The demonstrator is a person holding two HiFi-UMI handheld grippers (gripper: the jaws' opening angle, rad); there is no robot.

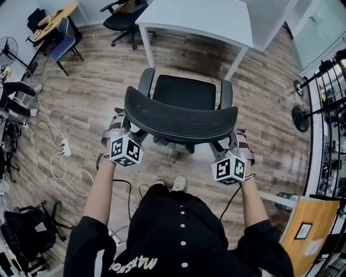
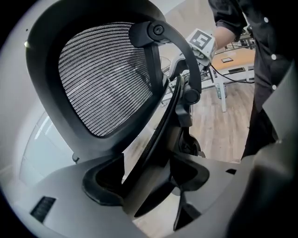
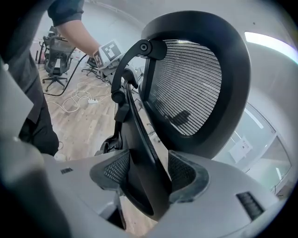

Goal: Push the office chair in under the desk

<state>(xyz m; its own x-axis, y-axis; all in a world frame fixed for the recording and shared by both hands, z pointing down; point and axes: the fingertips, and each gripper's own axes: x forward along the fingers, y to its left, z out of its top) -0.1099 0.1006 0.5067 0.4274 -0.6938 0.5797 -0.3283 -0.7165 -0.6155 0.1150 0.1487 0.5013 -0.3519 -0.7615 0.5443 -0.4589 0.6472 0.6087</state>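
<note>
A black office chair with a mesh backrest [image 1: 181,116] stands on the wood floor, its seat [image 1: 184,92] facing the white desk [image 1: 200,19] a short way ahead. My left gripper [image 1: 124,132] holds the backrest's left lower edge, and my right gripper [image 1: 233,147] holds the right lower edge. In the left gripper view the black back frame [image 2: 160,125] runs between the pads of the left gripper [image 2: 153,174], shut on it. In the right gripper view the same frame [image 3: 139,153] is clamped in the right gripper [image 3: 149,179], below the mesh [image 3: 186,79].
Another black chair [image 1: 125,16] sits left of the desk, and a blue chair [image 1: 65,40] stands by a wooden table at far left. White cables and a power strip [image 1: 66,147] lie on the floor at left. At right are a fan [image 1: 301,116] and a wooden board [image 1: 308,227].
</note>
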